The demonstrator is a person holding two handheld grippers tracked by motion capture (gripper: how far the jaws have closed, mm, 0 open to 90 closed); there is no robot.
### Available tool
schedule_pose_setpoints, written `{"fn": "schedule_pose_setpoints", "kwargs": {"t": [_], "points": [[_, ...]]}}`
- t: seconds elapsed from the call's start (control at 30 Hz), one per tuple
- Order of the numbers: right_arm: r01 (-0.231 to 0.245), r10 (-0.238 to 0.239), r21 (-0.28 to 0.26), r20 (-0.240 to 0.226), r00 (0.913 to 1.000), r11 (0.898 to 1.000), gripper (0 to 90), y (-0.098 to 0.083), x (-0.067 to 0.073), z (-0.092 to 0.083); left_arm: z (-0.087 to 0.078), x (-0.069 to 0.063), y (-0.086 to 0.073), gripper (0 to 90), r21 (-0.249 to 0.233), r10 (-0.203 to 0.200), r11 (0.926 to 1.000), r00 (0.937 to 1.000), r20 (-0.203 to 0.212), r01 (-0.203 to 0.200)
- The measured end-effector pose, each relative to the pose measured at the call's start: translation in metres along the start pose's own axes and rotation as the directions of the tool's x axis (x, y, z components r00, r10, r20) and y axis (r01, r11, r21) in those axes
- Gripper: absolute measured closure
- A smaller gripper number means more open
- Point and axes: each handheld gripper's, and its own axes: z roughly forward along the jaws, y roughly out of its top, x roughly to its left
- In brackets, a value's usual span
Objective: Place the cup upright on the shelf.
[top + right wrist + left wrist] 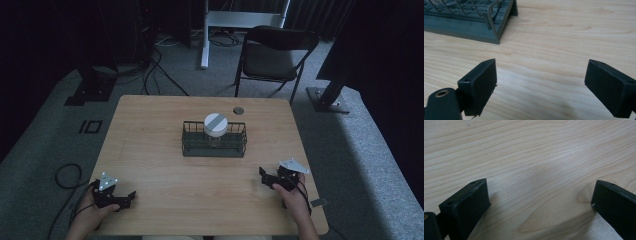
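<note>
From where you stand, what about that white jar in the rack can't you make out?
- White jar, high view: its lower body sits behind the wire rack; contents hidden under the lid.
- Rack, right gripper view: cut off by the top and left edges.
- Small round thing behind the rack: too small to identify.

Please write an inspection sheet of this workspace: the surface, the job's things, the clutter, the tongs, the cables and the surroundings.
Surface: wooden table, round hole near the far edge.
Job's things: wire basket at mid-table; white jar with grey-striped lid upright in it.
Clutter: nothing seen.
Tongs: left tongs open over bare wood; right tongs open, nearer the basket, apart from it.
Cables: black cable on the floor at left.
Surroundings: folding chair, grey carpet, dark stands.
</note>
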Motion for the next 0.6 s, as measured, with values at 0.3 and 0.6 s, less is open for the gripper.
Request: {"fn": "schedule_pose_setpoints", "kwargs": {"t": [0.3, 0.6], "points": [[-0.005, 0.005, 0.040, -0.009, 0.9999, 0.999, 10.6, -0.008, -0.009, -0.004, 0.000, 0.000, 0.000, 1.7, 0.000, 0.000, 1.0000, 1.0000, 0.000, 0.000], [0.049, -0.046, 0.091, -0.030, 0.9985, 0.995, 10.6, -0.015, -0.011, -0.001, 0.000, 0.000, 0.000, 1.7, 0.001, 0.001, 1.0000, 1.0000, 0.000, -0.001]]}}
